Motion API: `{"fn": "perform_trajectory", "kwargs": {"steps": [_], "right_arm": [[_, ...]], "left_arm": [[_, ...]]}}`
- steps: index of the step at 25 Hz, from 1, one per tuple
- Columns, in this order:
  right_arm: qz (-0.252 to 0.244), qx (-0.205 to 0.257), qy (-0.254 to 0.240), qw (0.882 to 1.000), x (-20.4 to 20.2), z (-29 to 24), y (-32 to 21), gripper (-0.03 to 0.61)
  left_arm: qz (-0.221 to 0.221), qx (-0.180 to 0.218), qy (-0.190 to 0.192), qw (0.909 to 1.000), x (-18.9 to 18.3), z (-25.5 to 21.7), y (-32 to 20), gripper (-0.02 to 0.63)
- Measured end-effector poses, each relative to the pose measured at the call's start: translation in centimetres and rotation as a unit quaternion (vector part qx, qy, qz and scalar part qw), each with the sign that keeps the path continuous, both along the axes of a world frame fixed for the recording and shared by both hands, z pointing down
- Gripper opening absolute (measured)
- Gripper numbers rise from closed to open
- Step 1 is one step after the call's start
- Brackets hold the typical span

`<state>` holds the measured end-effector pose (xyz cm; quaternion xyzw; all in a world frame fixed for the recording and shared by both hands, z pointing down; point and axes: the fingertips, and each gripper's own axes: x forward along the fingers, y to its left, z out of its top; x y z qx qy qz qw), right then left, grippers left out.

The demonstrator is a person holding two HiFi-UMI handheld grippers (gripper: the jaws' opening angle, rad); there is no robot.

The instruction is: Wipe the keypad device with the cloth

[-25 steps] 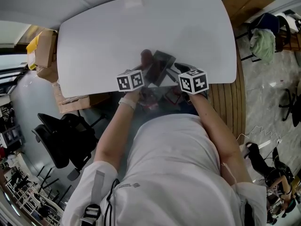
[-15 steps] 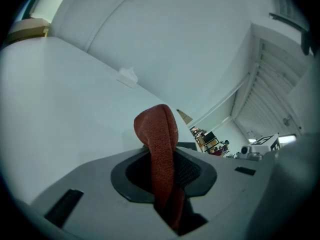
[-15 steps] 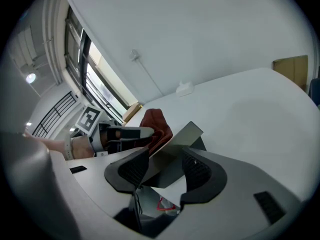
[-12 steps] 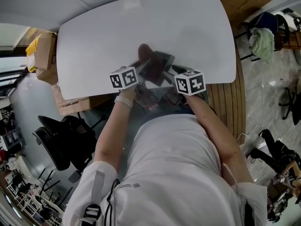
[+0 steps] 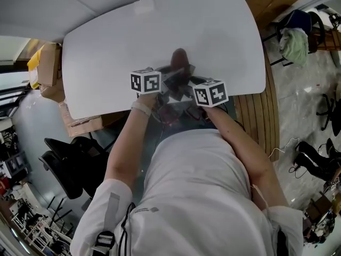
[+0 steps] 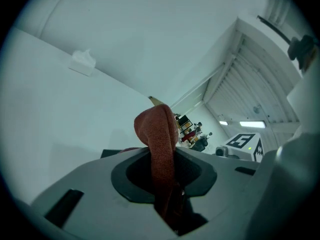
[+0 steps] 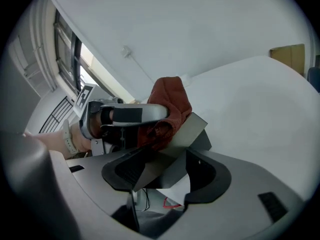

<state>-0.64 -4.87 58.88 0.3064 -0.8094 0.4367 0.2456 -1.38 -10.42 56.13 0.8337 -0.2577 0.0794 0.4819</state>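
My left gripper (image 5: 168, 78) is shut on a rust-red cloth (image 6: 157, 134), whose folded end sticks up past the jaws. That cloth (image 7: 170, 101) lies against the upper edge of the keypad device (image 7: 185, 134), a flat dark grey slab held tilted in the air over the white table's (image 5: 106, 47) near edge. My right gripper (image 7: 165, 171) has the device between its jaws, with both jaws touching it. These jaws have just been opening and stand wide. In the head view the device (image 5: 180, 83) lies between the two marker cubes, with the cloth (image 5: 179, 57) above it.
A small white scrap (image 5: 145, 4) lies at the table's far edge. Cardboard boxes (image 5: 45, 63) stand at the table's left and a black office chair (image 5: 69, 159) below them. At the far right stands another chair with clothes (image 5: 295, 36) on it.
My left gripper has carried the cloth rightward and a little up along the device. The right gripper and the device have shifted slightly left.
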Motion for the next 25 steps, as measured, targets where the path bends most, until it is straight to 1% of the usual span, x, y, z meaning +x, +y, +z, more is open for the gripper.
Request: {"fn": "perform_trajectory", "kwargs": {"steps": [2,4,6,10,13,20,22,25], "right_arm": [[-0.005,0.002,0.001,1.000,0.0,0.0,0.0,0.223],[-0.008,0.003,0.002,1.000,0.1,0.0,0.0,0.224],[-0.008,0.003,0.001,1.000,0.1,0.1,-0.1,0.225],[-0.010,-0.001,-0.001,1.000,-0.1,0.2,0.1,0.225],[-0.010,-0.002,-0.002,1.000,-0.1,0.1,0.1,0.225],[-0.010,-0.005,-0.002,1.000,0.0,0.2,0.0,0.225],[-0.009,-0.006,-0.002,1.000,0.0,0.2,-0.1,0.225],[-0.007,-0.007,-0.003,1.000,0.0,0.2,-0.1,0.224]], "left_arm": [[0.009,0.005,-0.020,0.9997,0.3,0.4,-0.1,0.092],[0.008,0.008,-0.033,0.9994,0.4,0.8,-0.3,0.092],[-0.001,0.010,-0.033,0.9994,0.4,1.3,-0.5,0.092],[-0.024,0.016,-0.016,0.9995,-0.2,1.9,-0.8,0.092],[-0.040,0.015,-0.023,0.9988,-0.7,2.5,-1.2,0.091],[-0.079,-0.004,-0.041,0.9960,-2.6,5.3,-2.5,0.091],[-0.089,-0.009,-0.052,0.9946,-3.3,6.1,-2.8,0.091],[-0.113,-0.025,-0.056,0.9917,-4.3,7.0,-3.1,0.091]]}}
